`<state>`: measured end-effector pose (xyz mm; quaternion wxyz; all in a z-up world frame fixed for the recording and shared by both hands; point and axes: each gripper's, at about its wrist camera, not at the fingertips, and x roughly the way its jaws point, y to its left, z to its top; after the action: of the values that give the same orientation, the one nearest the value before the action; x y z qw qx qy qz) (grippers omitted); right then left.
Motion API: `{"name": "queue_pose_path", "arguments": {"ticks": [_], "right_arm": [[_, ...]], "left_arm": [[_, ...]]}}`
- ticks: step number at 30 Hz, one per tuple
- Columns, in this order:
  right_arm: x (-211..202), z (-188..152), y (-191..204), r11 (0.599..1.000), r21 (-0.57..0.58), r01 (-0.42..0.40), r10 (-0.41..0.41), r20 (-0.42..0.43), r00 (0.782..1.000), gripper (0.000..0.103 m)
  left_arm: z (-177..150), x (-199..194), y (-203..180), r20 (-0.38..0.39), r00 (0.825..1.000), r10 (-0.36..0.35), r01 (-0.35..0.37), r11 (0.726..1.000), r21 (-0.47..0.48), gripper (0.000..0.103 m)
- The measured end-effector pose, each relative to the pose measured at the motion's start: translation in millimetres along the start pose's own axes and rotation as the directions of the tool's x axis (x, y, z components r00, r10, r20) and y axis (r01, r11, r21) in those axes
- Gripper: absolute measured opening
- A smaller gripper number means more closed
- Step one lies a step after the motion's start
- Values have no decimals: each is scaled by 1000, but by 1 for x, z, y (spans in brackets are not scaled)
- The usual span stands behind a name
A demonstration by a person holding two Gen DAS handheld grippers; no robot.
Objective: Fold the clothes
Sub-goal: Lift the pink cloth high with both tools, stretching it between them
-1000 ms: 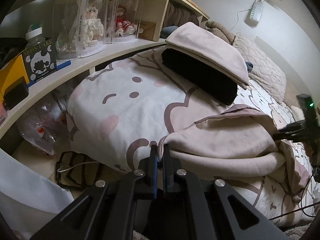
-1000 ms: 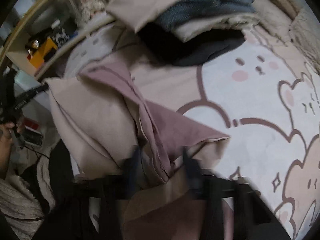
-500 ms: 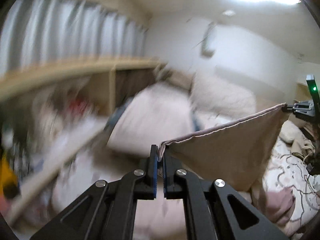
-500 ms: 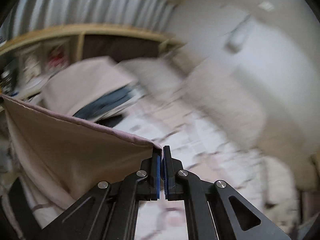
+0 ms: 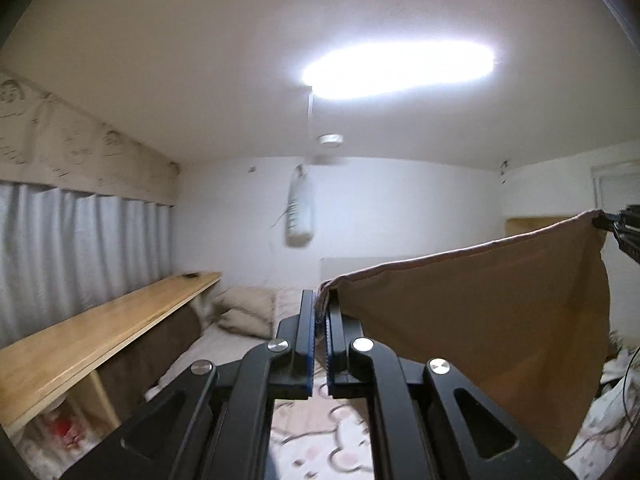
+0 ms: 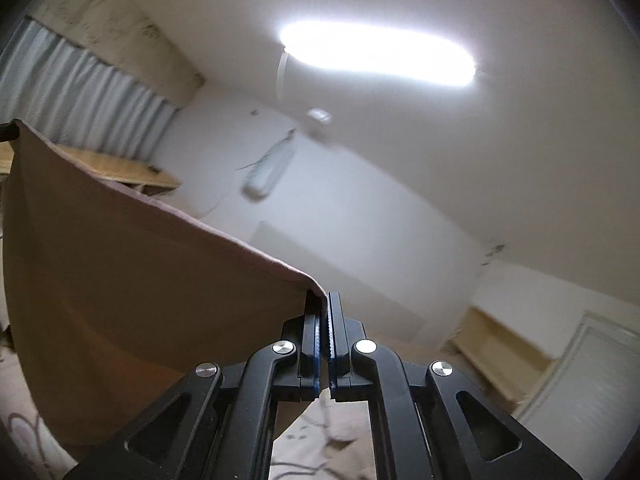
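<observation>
A beige-brown garment [image 5: 480, 312] hangs stretched in the air between my two grippers, high above the bed. My left gripper [image 5: 320, 312] is shut on one top corner of it. My right gripper [image 6: 325, 312] is shut on the other top corner; its tip also shows at the right edge of the left wrist view [image 5: 618, 226]. In the right wrist view the garment [image 6: 132, 288] fills the lower left and hangs down toward the bed. Its lower part is hidden behind the gripper bodies.
A bed with a cartoon-print cover [image 5: 320, 432] lies below, with pillows [image 5: 248, 312] at its far end. A long wooden shelf [image 5: 92, 336] runs along the curtained left wall. A ceiling light [image 5: 396, 68] glares overhead. A wooden unit [image 6: 492, 344] and door stand at the right.
Both grippers have lifted the garment off the bed and tilted upward, so the views now show ceiling and far wall. The garment's top edge is now stretched between them.
</observation>
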<state>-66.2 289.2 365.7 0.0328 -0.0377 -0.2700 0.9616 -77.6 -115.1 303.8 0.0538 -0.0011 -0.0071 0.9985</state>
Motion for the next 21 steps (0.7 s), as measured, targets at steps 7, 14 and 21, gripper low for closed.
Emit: {"name": "queue_pose_path", "arguments": {"ticks": [7, 14, 21], "right_arm": [[17, 20, -31, 996, 15, 87, -87, 7, 996, 3], [62, 28, -37, 990, 12, 138, -138, -33, 990, 3], [28, 35, -56, 983, 45, 176, -177, 31, 984, 3]], "left_arm": [[44, 42, -19, 8, 1000, -10, 10, 1000, 23, 4], [65, 93, -30, -22, 999, 37, -36, 999, 26, 4], [88, 52, -37, 83, 996, 33, -36, 998, 43, 4]]}}
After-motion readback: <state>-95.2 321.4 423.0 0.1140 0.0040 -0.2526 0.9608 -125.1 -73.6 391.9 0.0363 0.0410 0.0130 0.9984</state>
